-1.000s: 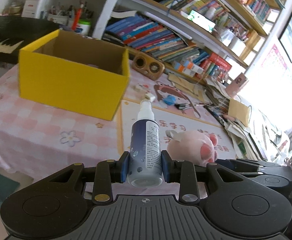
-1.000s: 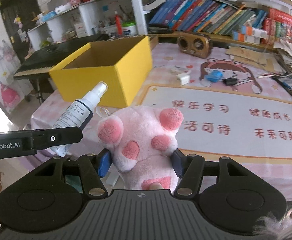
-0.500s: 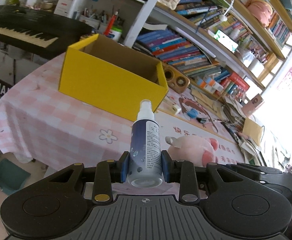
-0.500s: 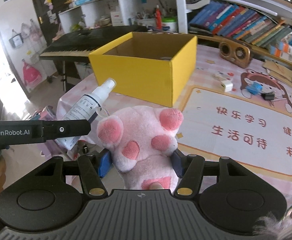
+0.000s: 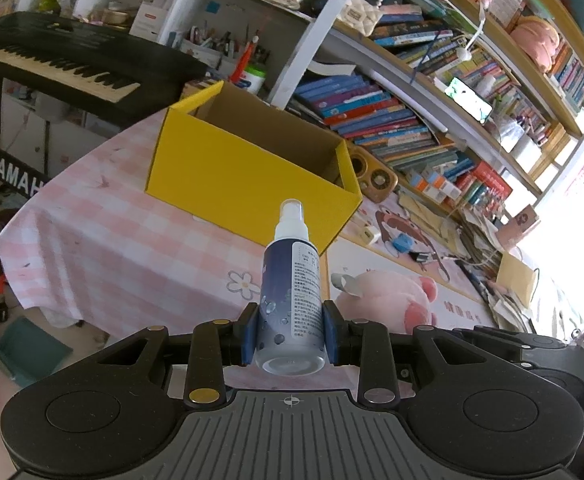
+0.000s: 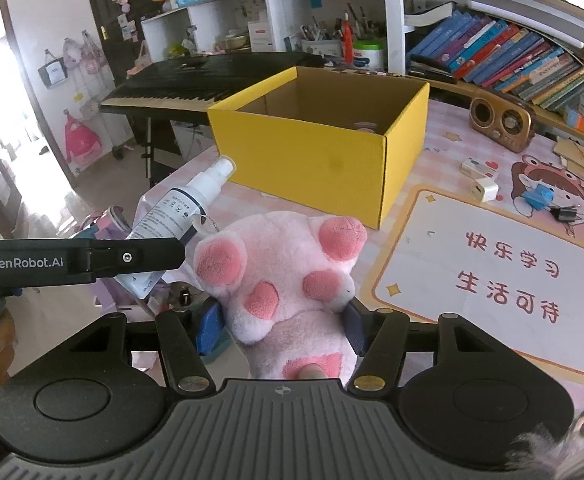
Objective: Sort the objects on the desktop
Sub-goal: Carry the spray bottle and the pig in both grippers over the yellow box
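Landmark: yellow box (image 6: 324, 148), open-topped, standing on the pink checked tablecloth (image 5: 104, 248); a small item lies inside, too hidden to identify.

- Left gripper (image 5: 291, 334): pads clamped on the lower body of a spray bottle (image 5: 292, 292), dark blue with a white nozzle; the nozzle points toward the box's near wall, bottle held in the air short of the box.
- Right gripper (image 6: 280, 322): pads pressed into the sides of a pink plush paw (image 6: 280, 276), held off the table on the near side of the box, toe pads facing the camera.
- Bottle and plush sit side by side, bottle to the plush's left in the right-wrist view.
- Desk mat (image 6: 492, 280) with red characters: right of the box, just beside its corner.
- White charger (image 6: 484, 190) and blue clip (image 6: 538, 196): right of the box, near the mat's top edge.
- Wooden speaker (image 6: 500, 122): right of the box, behind the charger.
- Keyboard (image 6: 196, 84): behind and left of the box, off the table.
- Bookshelf (image 5: 372, 116): behind the box.
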Motion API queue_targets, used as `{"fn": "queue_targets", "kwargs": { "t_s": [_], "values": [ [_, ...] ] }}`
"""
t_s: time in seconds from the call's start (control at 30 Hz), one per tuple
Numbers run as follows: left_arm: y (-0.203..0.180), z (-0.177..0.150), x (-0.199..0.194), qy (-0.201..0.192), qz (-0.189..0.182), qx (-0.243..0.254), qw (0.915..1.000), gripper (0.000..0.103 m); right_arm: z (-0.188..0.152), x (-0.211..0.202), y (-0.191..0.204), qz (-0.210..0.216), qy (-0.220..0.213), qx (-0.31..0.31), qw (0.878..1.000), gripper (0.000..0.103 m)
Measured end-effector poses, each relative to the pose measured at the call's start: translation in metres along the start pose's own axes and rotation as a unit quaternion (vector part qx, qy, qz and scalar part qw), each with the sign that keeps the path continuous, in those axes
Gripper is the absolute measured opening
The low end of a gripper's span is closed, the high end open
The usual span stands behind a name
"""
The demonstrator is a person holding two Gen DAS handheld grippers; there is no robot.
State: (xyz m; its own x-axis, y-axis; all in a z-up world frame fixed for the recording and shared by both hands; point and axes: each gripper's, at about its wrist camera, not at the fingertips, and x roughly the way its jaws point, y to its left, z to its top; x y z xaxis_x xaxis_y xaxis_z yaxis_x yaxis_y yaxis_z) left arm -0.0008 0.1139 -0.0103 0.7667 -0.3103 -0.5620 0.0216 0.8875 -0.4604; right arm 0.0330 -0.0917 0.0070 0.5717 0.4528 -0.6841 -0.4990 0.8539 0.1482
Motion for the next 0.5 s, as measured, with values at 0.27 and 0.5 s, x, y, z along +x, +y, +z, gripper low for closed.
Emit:
{"fn": "queue_targets", "kwargs": {
  "t_s": [0.27, 0.5],
  "values": [
    [0.004, 0.006, 0.003, -0.007, 0.004, -0.014, 0.9999, 0.031, 0.01, 0.005, 0.001, 0.009, 0.005, -0.017, 1.0, 0.057],
    [0.006, 0.012, 0.01, -0.015, 0.018, -0.03, 0.9993, 0.031, 0.021, 0.015, -0.005, 0.02, 0.006, -0.028, 0.999, 0.057]
  ]
}}
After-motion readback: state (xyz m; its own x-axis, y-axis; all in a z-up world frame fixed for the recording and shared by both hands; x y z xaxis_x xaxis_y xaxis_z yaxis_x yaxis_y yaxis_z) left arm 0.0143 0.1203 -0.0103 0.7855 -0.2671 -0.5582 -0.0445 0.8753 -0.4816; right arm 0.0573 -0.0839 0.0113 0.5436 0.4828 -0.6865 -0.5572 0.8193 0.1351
